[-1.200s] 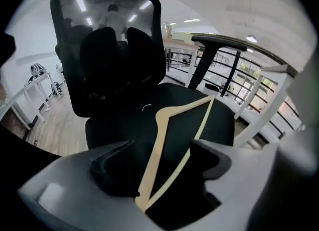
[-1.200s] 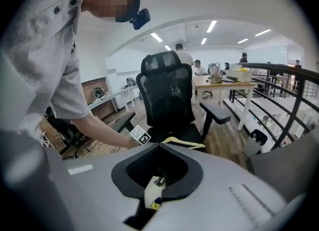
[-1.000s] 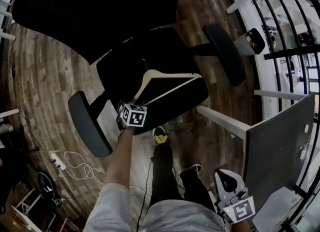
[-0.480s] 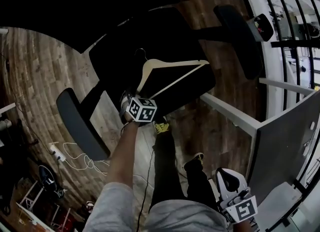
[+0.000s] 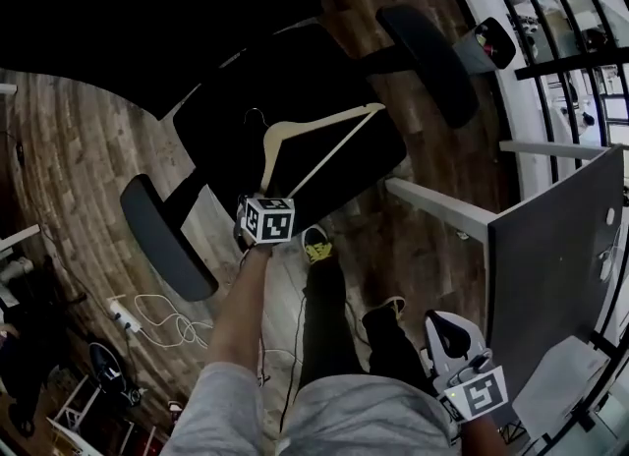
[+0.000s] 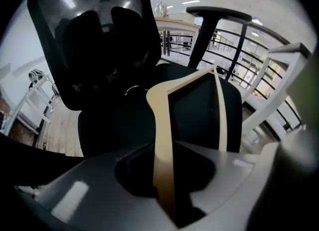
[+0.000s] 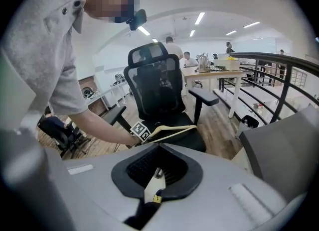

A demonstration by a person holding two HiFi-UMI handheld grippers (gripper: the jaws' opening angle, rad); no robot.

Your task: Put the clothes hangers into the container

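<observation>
Clothes hanger (image 5: 319, 121) pinched at one end on the black office chair (image 5: 324, 71)

The pale wooden hanger lies across the chair's seat, with its hook toward the backrest and its bar slanting toward the seat's front edge; the left hand-held gripper (image 5: 261, 199) has its jaws on the near arm of the hanger (image 6: 162, 145), which runs straight down between them; those jaws have just been closing and now clamp the wood; the chair's two armrests (image 5: 165, 238) stand out on either side of the seat, over the wooden floor (image 5: 88, 149); the right hand-held gripper (image 5: 432, 318) hangs low beside the person's leg, well apart from the hanger, its jaws drawn together on nothing, near a grey worktop (image 5: 550, 267).
</observation>
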